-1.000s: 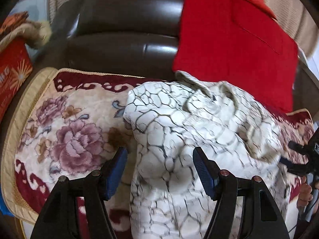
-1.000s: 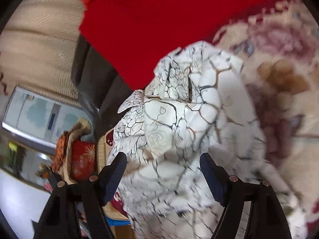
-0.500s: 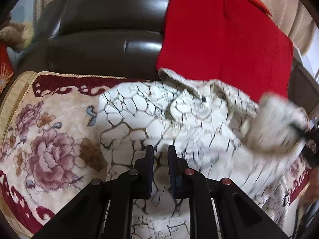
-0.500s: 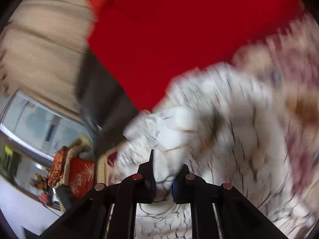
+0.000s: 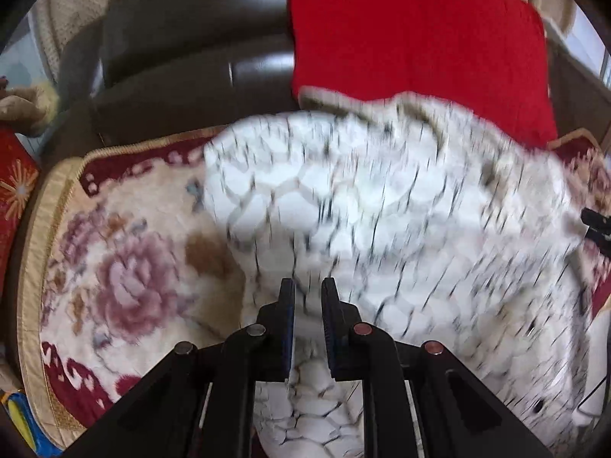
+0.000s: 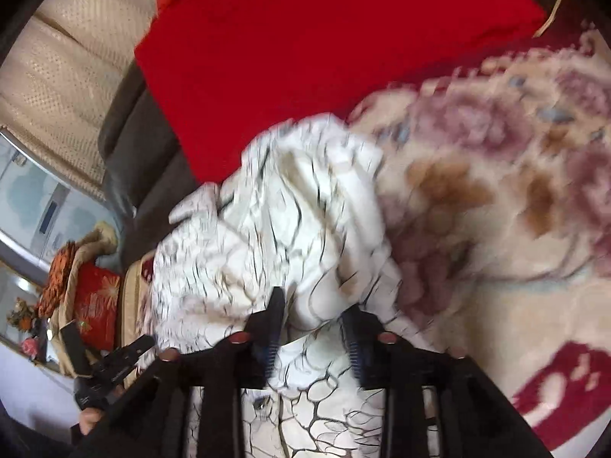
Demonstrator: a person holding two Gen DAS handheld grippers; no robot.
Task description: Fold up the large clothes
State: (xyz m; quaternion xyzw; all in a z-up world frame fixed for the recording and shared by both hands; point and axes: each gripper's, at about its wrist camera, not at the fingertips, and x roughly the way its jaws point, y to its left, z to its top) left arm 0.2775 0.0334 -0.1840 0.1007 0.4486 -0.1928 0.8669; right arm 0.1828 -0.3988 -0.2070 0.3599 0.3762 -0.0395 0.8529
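White crackle-print garment (image 5: 382, 206) on the floral blanket (image 5: 126, 267) beside the red cushion (image 5: 412, 38). Left gripper (image 5: 307, 297) pinches a fold; right gripper (image 6: 313, 316), jaws just opening, straddles fabric.

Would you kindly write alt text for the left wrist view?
The left gripper pinches a fold of a white crackle-patterned garment, which lies blurred over a floral blanket on a dark sofa, with a red cloth behind.
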